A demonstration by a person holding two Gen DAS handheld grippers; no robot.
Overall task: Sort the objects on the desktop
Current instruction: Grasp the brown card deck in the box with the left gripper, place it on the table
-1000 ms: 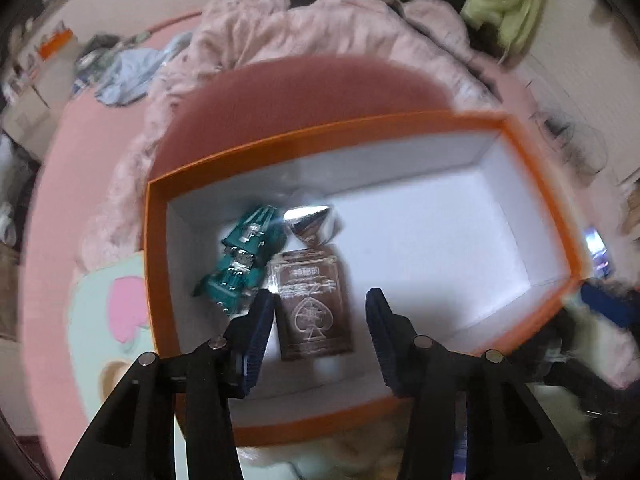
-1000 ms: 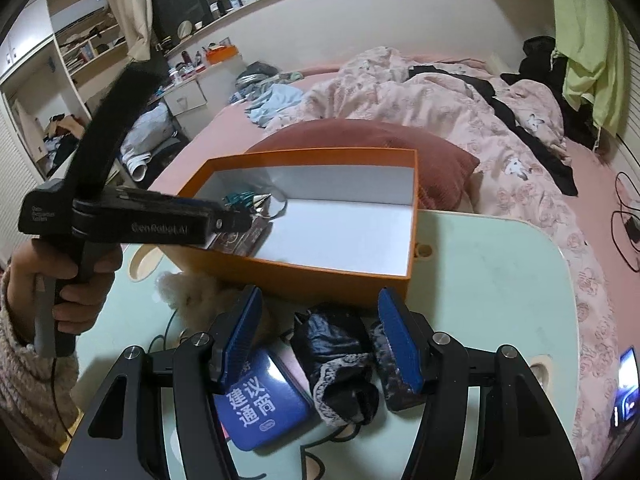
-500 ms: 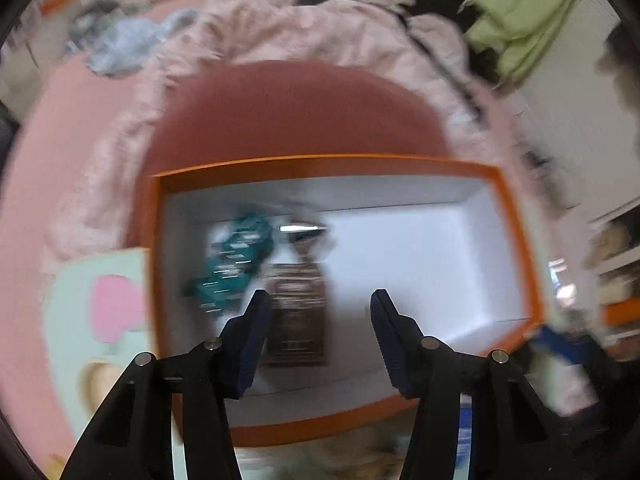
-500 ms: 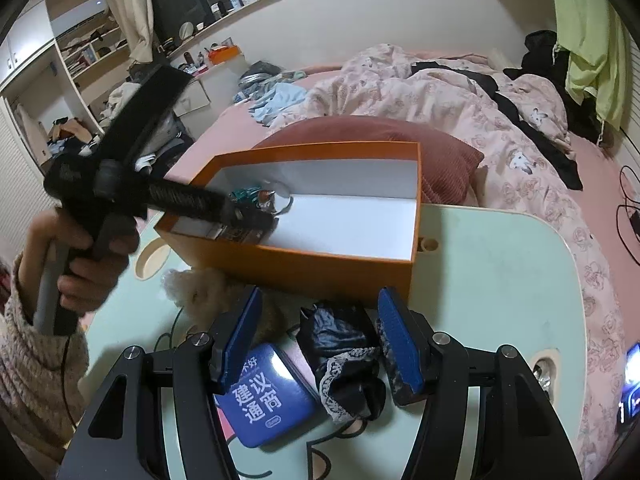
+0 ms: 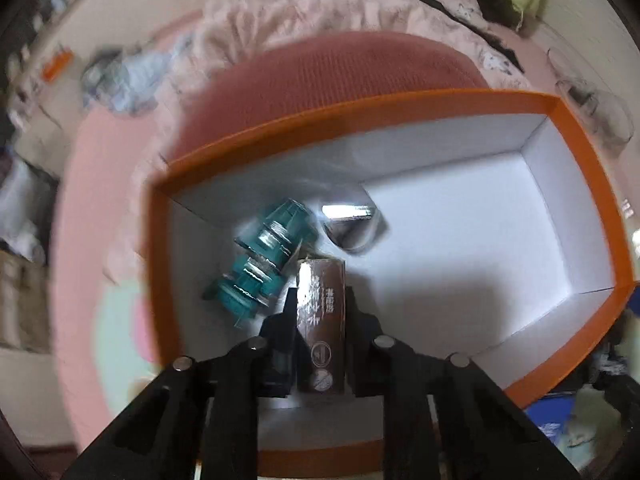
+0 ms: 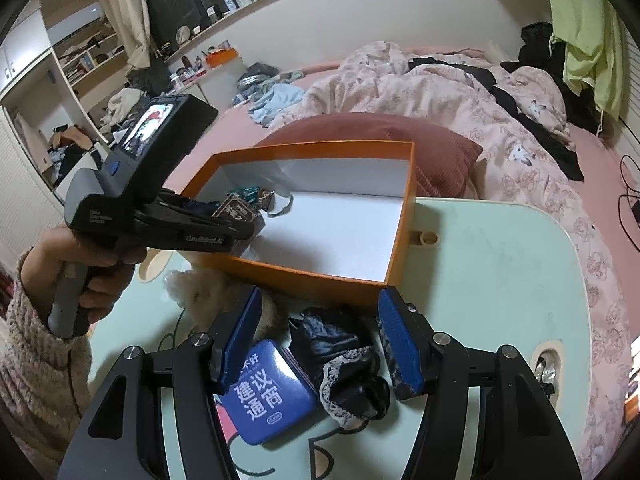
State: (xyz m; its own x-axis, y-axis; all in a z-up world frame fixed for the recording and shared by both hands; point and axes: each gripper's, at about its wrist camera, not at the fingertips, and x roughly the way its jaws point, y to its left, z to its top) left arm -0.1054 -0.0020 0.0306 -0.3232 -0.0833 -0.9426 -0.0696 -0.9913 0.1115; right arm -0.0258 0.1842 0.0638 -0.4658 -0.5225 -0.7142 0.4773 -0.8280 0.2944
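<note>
My left gripper [image 5: 321, 300] is shut on a brown card box [image 5: 322, 320] and holds it on edge inside the orange box [image 5: 576, 216]. A teal toy car [image 5: 264, 264] and a shiny metal piece [image 5: 350, 224] lie in the box's far left corner. From the right wrist view the left gripper [image 6: 236, 216] reaches over the orange box's [image 6: 320, 280] left wall with the brown card box [image 6: 236, 212] raised. My right gripper [image 6: 316, 340] is open above a black lacy cloth [image 6: 344, 360] on the pale green table [image 6: 480, 280].
A blue tin [image 6: 264, 396] lies under the right gripper's left finger. A fluffy beige toy [image 6: 208, 292] sits against the orange box's front wall. A red pillow [image 6: 380, 132] and pink bedding [image 6: 460, 80] lie behind the table.
My left gripper has closed on the brown card box, which lay flat on the box floor, and lifted it on edge. The right gripper has barely moved.
</note>
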